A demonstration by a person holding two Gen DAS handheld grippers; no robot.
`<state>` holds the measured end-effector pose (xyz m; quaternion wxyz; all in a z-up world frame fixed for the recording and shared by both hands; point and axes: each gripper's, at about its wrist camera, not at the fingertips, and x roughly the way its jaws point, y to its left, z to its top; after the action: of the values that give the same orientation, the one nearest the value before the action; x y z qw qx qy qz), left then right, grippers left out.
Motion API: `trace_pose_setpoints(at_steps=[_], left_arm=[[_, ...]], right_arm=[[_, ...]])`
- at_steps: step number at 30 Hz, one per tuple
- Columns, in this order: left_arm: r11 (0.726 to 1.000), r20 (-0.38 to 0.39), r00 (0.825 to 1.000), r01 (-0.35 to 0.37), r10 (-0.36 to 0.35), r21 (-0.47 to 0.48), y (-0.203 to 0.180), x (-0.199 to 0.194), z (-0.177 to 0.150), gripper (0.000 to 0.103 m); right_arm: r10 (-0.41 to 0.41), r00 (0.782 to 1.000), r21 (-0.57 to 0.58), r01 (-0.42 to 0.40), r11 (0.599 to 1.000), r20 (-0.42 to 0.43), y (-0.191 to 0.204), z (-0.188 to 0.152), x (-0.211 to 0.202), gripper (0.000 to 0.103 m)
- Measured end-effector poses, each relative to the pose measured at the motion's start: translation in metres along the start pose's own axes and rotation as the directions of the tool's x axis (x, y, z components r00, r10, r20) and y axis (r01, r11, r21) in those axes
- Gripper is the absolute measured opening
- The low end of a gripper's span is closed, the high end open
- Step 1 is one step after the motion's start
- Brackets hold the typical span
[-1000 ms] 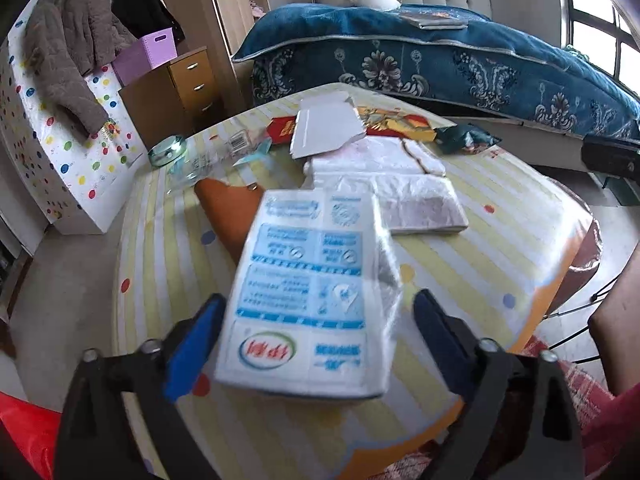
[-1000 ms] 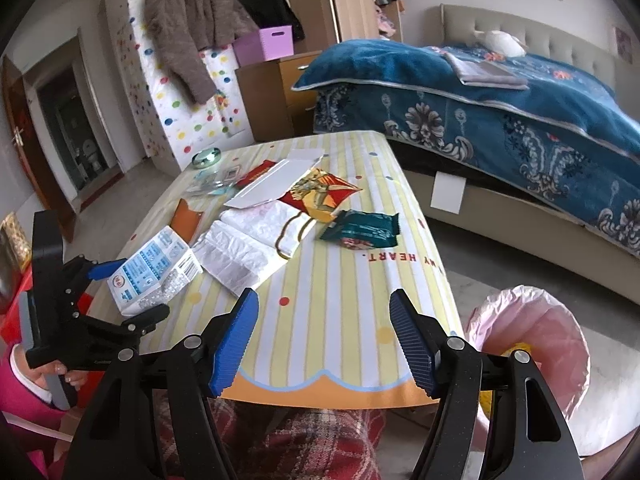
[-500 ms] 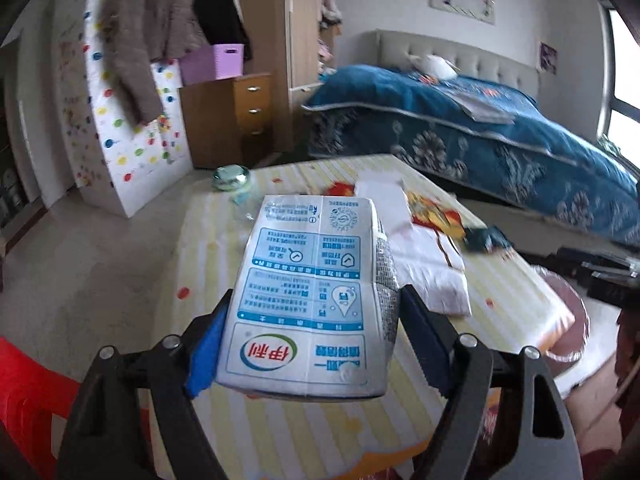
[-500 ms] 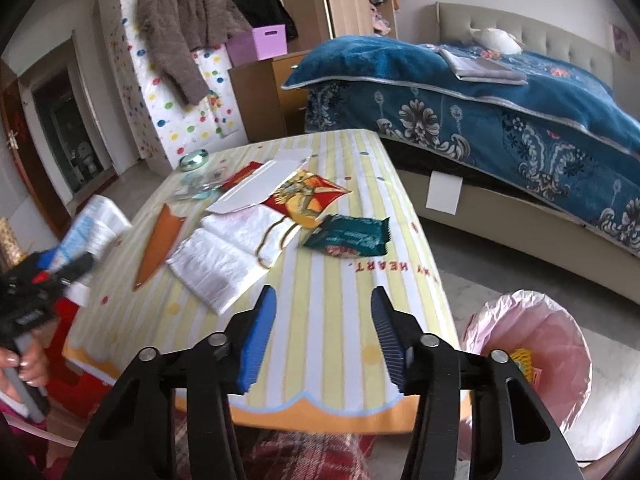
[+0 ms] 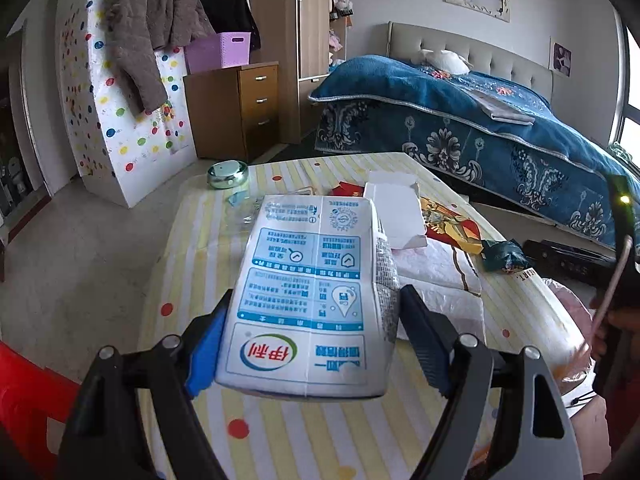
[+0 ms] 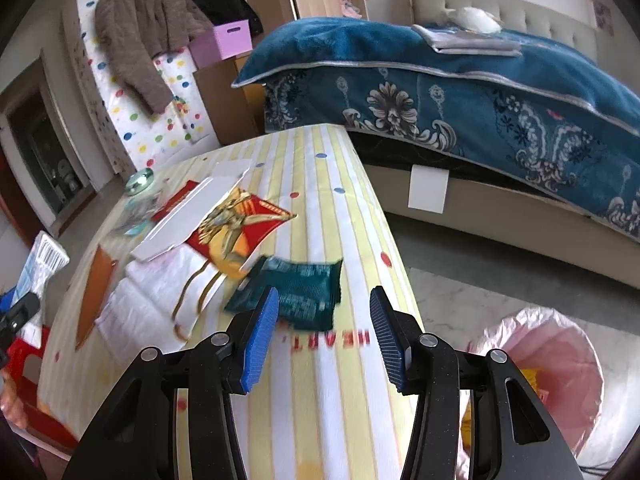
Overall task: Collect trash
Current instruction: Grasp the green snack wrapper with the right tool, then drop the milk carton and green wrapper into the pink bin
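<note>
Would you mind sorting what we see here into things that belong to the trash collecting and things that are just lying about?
Part of the job:
- white and blue milk bag, gripped by the left gripper
- green wrapper, ahead of the open right gripper
- red and yellow wrapper
- pink bin bag on the floor

Just lying about:
- brown jacket
- purple basket
- bed
</note>
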<state>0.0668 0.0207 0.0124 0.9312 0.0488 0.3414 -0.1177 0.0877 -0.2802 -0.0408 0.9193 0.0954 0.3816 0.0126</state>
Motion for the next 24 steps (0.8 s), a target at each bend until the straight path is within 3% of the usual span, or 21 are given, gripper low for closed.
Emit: trace_pose_setpoints(at_steps=[8, 9, 13, 16, 24], left_arm=[[1.0, -0.022, 1.0, 0.002, -0.002, 0.0, -0.007, 0.009, 0.0, 0.078], [1.0, -0.027, 1.0, 0.001, -0.001, 0.0, -0.007, 0.009, -0.001, 0.078], [1.0, -0.037, 0.999, -0.002, 0.002, 0.0, -0.009, 0.007, -0.005, 0.078], [1.0, -0.029, 1.0, 0.001, -0.001, 0.005, -0.012, 0.0, -0.006, 0.078], [0.996, -0.004, 0.997, 0.073, -0.073, 0.044, -0.046, -0.015, -0.008, 0.078]], right_arm=[[0.057, 0.997, 0.011, -0.057, 0.998, -0.054, -0.003, 0.005, 0.026, 0.054], [0.07, 0.996, 0.0, -0.071, 0.998, -0.05, -0.002, 0.004, 0.024, 0.051], [0.146, 0.988, -0.016, -0.147, 0.989, -0.042, 0.004, -0.005, 0.016, 0.018], [0.154, 0.988, -0.025, -0.154, 0.988, 0.001, 0.008, -0.008, -0.001, 0.01], [0.095, 0.99, -0.044, -0.091, 0.995, 0.105, 0.01, -0.024, -0.073, 0.009]])
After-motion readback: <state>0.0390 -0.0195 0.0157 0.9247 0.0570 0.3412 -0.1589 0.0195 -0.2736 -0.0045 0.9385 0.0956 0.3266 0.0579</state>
